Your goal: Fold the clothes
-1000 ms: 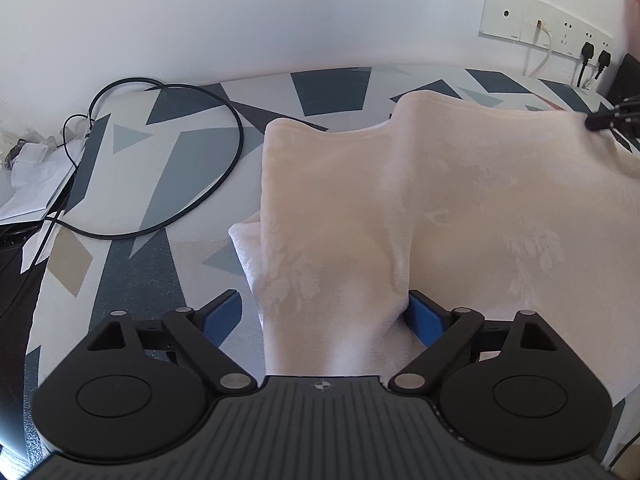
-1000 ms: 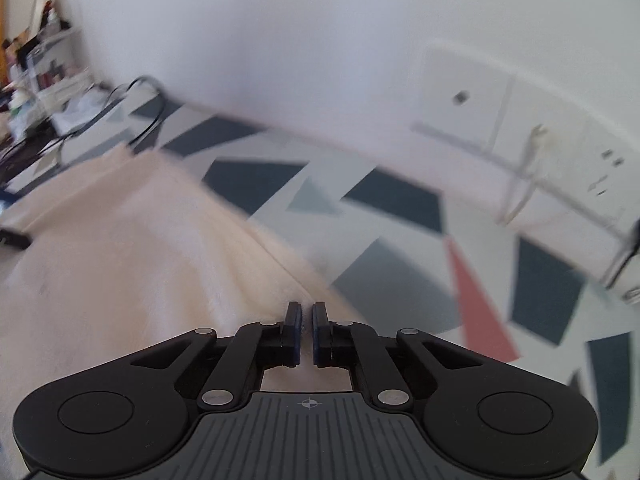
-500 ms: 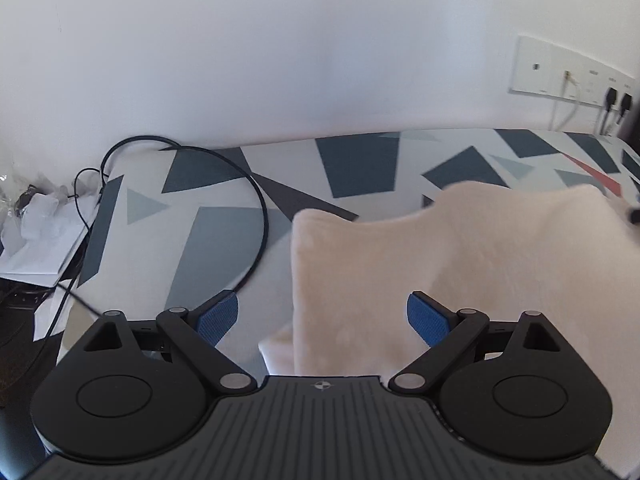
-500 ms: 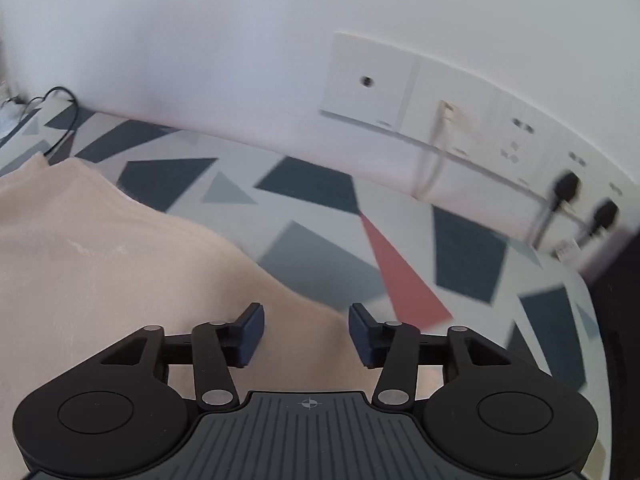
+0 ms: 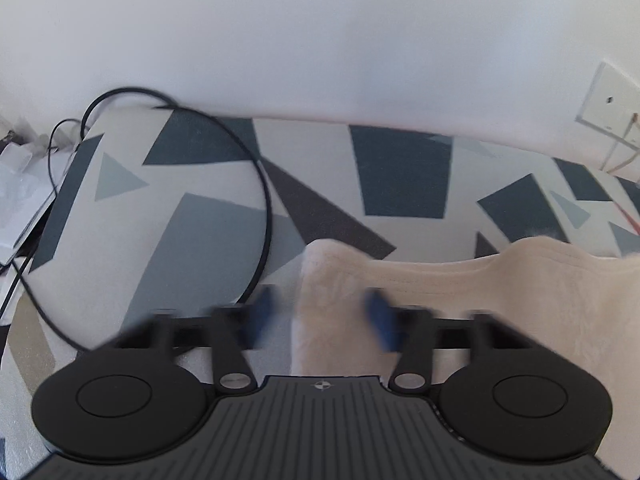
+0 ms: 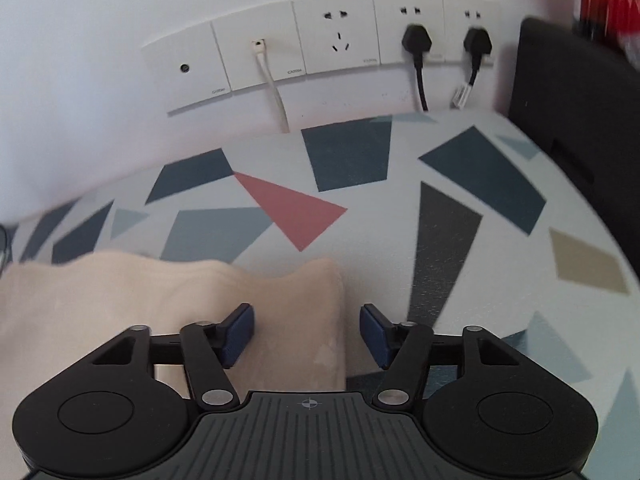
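Cream cloth point(image 5: 460, 300) is laid flat on a table top point(image 5: 224, 240) that is covered with grey, blue and red shapes. Its far edge is seen running across both views, with one corner in front of each gripper.

The left gripper point(image 5: 320, 316) is pointed down at the left corner of the cloth. Its blue pads point(image 5: 260, 316) are blurred, so the touch cannot be seen clearly, but the jaws are taken to be closed on that corner, which is between them.

The right gripper point(image 6: 307, 334) is held over the right corner of the cloth point(image 6: 160, 300). Its jaws have just been closing but are seen partly open. The corner is between them and is not pinched.

A black cable point(image 5: 264, 200) is looped on the table to the left of the cloth. White wall sockets point(image 6: 340, 36) are seen behind the table, and two black plugs point(image 6: 416, 38) are pushed into them.
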Motion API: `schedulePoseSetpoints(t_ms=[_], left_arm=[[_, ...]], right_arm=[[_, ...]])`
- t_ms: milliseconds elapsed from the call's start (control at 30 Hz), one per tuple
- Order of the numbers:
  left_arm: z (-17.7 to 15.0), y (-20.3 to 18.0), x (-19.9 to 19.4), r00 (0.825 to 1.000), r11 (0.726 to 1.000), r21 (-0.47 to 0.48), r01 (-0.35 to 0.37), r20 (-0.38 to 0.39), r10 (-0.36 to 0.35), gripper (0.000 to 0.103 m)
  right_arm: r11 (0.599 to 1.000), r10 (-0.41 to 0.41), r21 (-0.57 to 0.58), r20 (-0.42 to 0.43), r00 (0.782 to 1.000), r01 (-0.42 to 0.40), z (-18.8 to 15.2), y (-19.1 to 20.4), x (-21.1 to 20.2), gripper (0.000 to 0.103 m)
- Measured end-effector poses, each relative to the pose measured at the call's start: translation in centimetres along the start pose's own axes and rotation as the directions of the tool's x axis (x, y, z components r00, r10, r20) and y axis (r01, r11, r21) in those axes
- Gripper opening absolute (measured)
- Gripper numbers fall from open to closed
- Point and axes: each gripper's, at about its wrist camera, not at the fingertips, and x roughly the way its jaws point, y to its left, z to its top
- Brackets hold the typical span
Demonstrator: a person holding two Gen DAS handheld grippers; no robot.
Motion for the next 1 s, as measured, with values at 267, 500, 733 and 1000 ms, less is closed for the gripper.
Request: schedulePoseSetpoints(t_ms=[267, 500, 733, 1000], left_arm=[[0.9, 0.9, 0.2, 0.993, 0.990, 0.072, -0.117, 0.005, 0.117, 0.006], [1.6, -1.0, 0.6, 0.976, 0.963, 0.157, -0.219, 0.034, 0.216, 0.046], [2.0, -1.3, -3.4, 0.984, 0.965, 0.192, -0.177, 0.068, 0.167, 0.081], [0.0, -0.3, -10.9, 0.997, 0.992, 0.098, -0.078, -0.001, 0.078, 0.095]], right_arm=[[0.995, -0.064, -0.074, 0.046, 0.997, 0.067, 0.6, 0.8, 0.8, 0.008], [0.988, -0.139, -0.066, 0.058, 0.989, 0.143, 0.8, 0.7, 1.7, 0.023], [0.967, -0.235, -0.078, 0.105, 0.966, 0.243, 1.5, 1.4, -2.0, 0.069], [0.994, -0.098, -0.044, 0.114, 0.989, 0.104, 0.4, 3.9, -8.2, 0.093]])
